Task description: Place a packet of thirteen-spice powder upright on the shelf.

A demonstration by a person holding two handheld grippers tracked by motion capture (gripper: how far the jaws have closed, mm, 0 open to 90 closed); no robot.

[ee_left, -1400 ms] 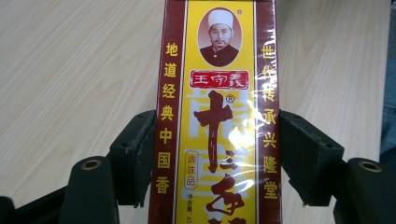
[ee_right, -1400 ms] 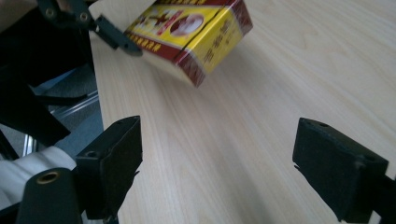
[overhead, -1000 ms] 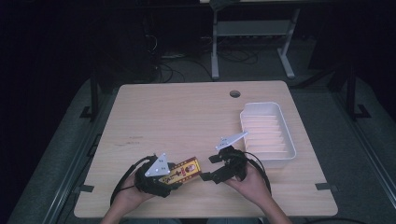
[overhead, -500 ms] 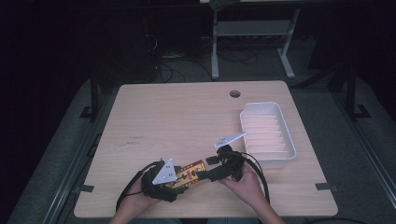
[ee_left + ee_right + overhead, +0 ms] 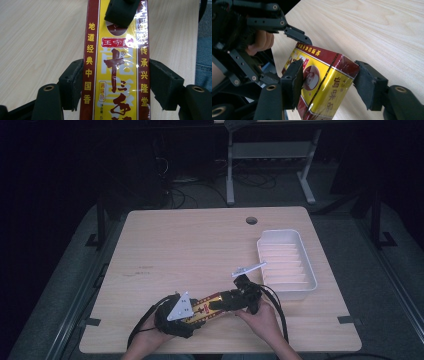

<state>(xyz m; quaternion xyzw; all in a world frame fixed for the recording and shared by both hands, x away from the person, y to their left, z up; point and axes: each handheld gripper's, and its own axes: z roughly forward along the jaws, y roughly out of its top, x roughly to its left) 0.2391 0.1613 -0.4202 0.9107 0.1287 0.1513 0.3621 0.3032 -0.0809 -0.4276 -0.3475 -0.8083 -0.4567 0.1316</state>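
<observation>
Mid-handover: left gripper (image 5: 192, 312) clamped on box (image 5: 212, 306), right gripper (image 5: 239, 299) fingers just closing around far end, not yet pressing; next, finish grip

Both grippers are matte black with chunky foam-looking pads (image 5: 370, 85) and brass-ringed screw holes near the jaw bases. The left gripper (image 5: 182, 317) carries a grey three-cornered plate dotted with small holes, and the right gripper (image 5: 235, 301) trails looping black cables.
</observation>
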